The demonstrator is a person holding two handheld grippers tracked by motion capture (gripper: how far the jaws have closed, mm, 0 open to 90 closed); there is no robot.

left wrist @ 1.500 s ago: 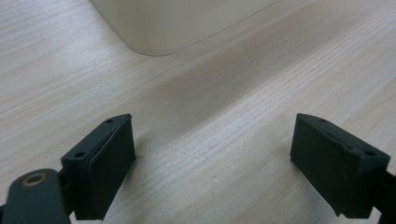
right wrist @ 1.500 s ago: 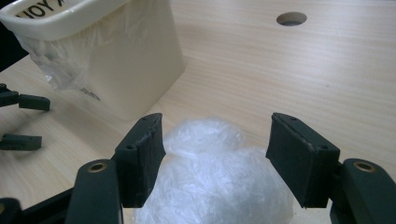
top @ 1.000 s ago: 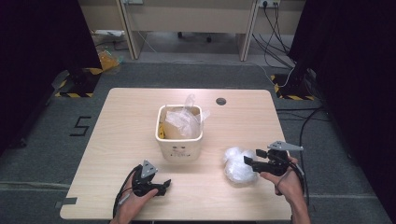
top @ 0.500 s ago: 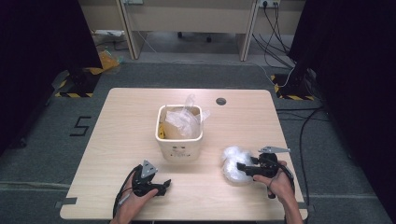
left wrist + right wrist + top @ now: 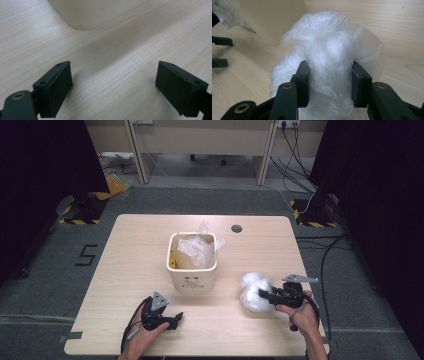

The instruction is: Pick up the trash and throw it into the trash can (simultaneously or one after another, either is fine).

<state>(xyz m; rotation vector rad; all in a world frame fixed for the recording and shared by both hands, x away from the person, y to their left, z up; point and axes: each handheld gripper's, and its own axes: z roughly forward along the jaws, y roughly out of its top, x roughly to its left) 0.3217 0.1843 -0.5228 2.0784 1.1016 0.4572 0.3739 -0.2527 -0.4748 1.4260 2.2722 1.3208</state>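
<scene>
Since the earlier frames the right gripper [image 5: 264, 295] had slid a little leftward into the crumpled plastic bag [image 5: 254, 291], and its jaws had just been closing, with the bag between them. In the right gripper view the two pads pressed on either side of a bunched neck of the bag [image 5: 329, 62], pinching it in, so the grip looked made, though on soft film it may have been shallow.

The bag lay on the table [image 5: 125, 265] at the near right, just left of the right hand [image 5: 297, 312] and directly ahead of its jaws. The cream bin [image 5: 192, 275], already holding other plastic, stood to the left and a little farther off, close beside the bag but apart from it. So the carry would likely run up and leftward over the bin's rim.

The left gripper [image 5: 175, 318] rested at the near left with its jaws wide apart over bare wood [image 5: 112, 82], near the bin's base [image 5: 95, 12], holding nothing.
</scene>
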